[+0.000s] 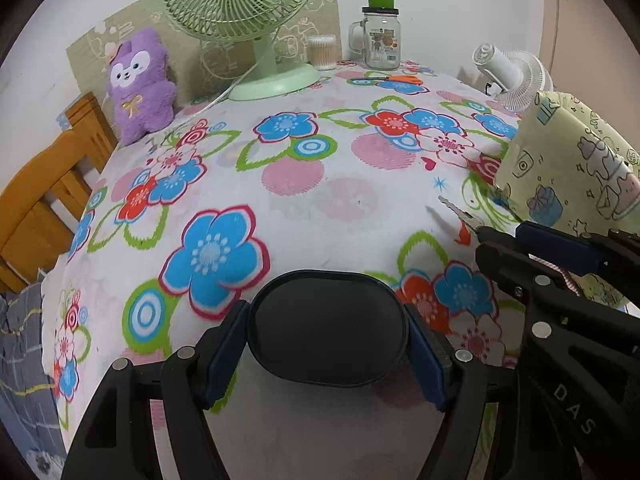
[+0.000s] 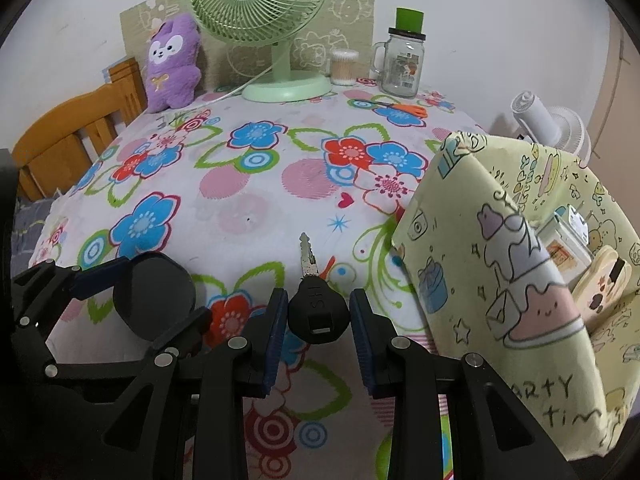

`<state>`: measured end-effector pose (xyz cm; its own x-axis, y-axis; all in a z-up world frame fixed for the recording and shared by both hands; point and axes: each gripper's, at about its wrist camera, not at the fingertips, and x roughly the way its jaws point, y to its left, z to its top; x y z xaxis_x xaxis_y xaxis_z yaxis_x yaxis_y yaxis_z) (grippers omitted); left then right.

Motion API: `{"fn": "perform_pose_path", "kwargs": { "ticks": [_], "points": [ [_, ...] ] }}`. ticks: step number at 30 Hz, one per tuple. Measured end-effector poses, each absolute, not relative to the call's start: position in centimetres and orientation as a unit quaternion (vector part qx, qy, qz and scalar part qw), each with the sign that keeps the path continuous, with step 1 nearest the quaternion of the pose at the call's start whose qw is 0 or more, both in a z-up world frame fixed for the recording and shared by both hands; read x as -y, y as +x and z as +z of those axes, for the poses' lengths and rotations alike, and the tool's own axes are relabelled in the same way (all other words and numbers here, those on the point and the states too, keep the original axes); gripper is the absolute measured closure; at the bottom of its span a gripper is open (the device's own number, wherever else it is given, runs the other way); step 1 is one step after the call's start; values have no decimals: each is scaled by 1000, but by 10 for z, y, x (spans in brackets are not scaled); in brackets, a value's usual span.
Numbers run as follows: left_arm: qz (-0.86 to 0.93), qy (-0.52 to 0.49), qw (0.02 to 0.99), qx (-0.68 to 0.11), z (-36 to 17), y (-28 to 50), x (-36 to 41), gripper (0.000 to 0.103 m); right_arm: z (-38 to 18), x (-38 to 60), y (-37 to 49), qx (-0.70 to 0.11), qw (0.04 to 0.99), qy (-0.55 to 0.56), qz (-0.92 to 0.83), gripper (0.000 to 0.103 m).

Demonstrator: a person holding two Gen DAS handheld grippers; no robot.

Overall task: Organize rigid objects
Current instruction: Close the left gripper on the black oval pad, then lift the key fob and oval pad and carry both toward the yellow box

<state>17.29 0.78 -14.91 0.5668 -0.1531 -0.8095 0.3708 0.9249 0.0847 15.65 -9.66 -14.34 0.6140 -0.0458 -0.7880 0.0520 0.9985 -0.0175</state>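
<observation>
A black oval case (image 1: 326,328) sits between the blue pads of my left gripper (image 1: 328,336), which is shut on it just above the flowered tablecloth (image 1: 280,208). In the right wrist view the same case (image 2: 154,294) and left gripper (image 2: 132,292) show at the lower left. My right gripper (image 2: 319,312) is shut on the black head of a key (image 2: 316,312), whose metal blade points away over the cloth. From the left wrist view the right gripper (image 1: 500,240) and the key's blade (image 1: 452,206) appear at the right. A yellow fabric box (image 2: 500,260) stands open just right of the key.
At the back stand a green fan (image 2: 260,4), a purple plush toy (image 2: 172,64), a cotton-swab tub (image 2: 344,66) and a glass jar with a green cap (image 2: 402,64). Orange-handled scissors (image 2: 400,108) lie before the jar. A white fan (image 2: 544,120) sits behind the box, and a wooden chair (image 2: 72,136) stands on the left.
</observation>
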Motion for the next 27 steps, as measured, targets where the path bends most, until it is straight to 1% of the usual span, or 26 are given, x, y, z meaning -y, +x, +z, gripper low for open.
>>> {"fn": "perform_pose_path", "kwargs": {
  "ticks": [16, 27],
  "points": [
    [-129, 109, 880, -443, -149, 138, -14, 27, -147, 91, 132, -447, 894, 4, -12, 68],
    [-121, 105, 887, -434, -136, 115, -13, 27, -138, 92, 114, -439, 899, 7, -5, 68]
  ]
}}
